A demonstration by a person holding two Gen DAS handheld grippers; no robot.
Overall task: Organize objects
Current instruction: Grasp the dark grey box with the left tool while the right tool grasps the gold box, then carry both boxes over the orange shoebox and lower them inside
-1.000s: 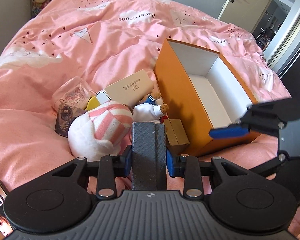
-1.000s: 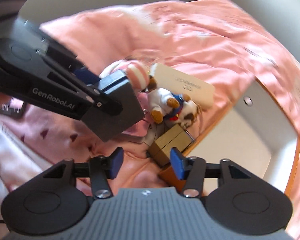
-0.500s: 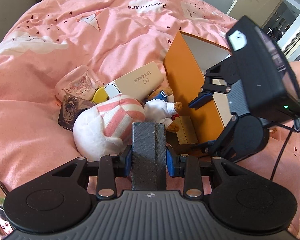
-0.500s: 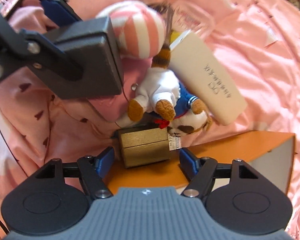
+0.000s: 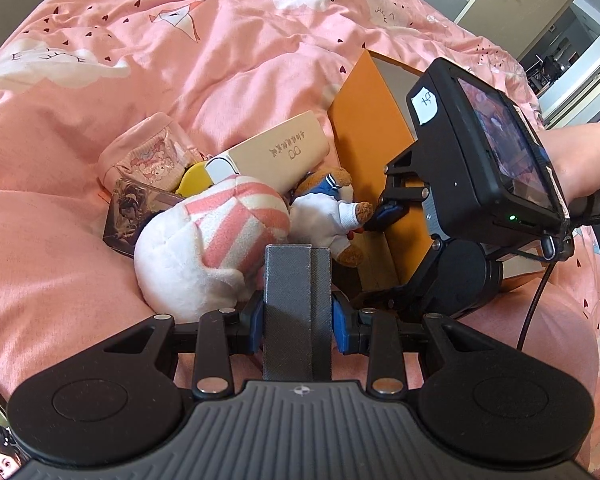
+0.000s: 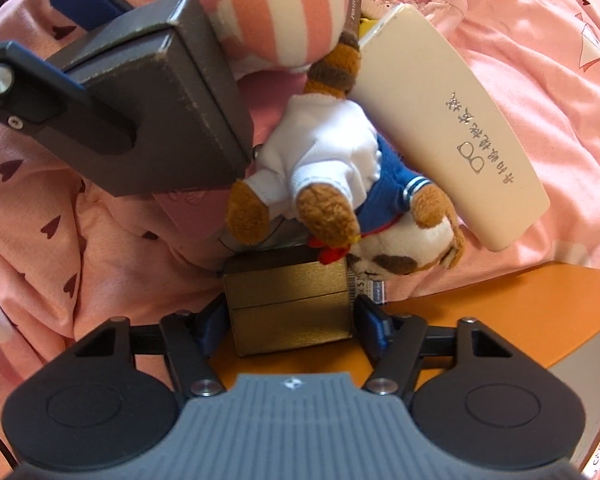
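A: Where do we stand with the gold box [image 6: 290, 300]?

B: It lies on the pink duvet [image 5: 220, 60], pressed against the outer wall of the orange box [image 5: 370, 136], with the sailor bear [image 6: 340, 184] resting partly on its far edge. Our right gripper [image 6: 290, 320] points down over it; the jaws have just been closing, with the box between them. We can't see the pads pressing yet, so we'd call it straddled rather than gripped.

A: And our left?

B: The left gripper [image 5: 298, 318] is clamped narrow on the grey case [image 5: 296, 304], held near the striped plush [image 5: 216, 248].

A: What might go wrong?

B: We judge three risks. The bear's paw and red ribbon overlap the gold box, so lifting may drag the bear along. The orange wall crowds one finger, which could shove the box aside. And the soft duvet may let it tilt and slip.
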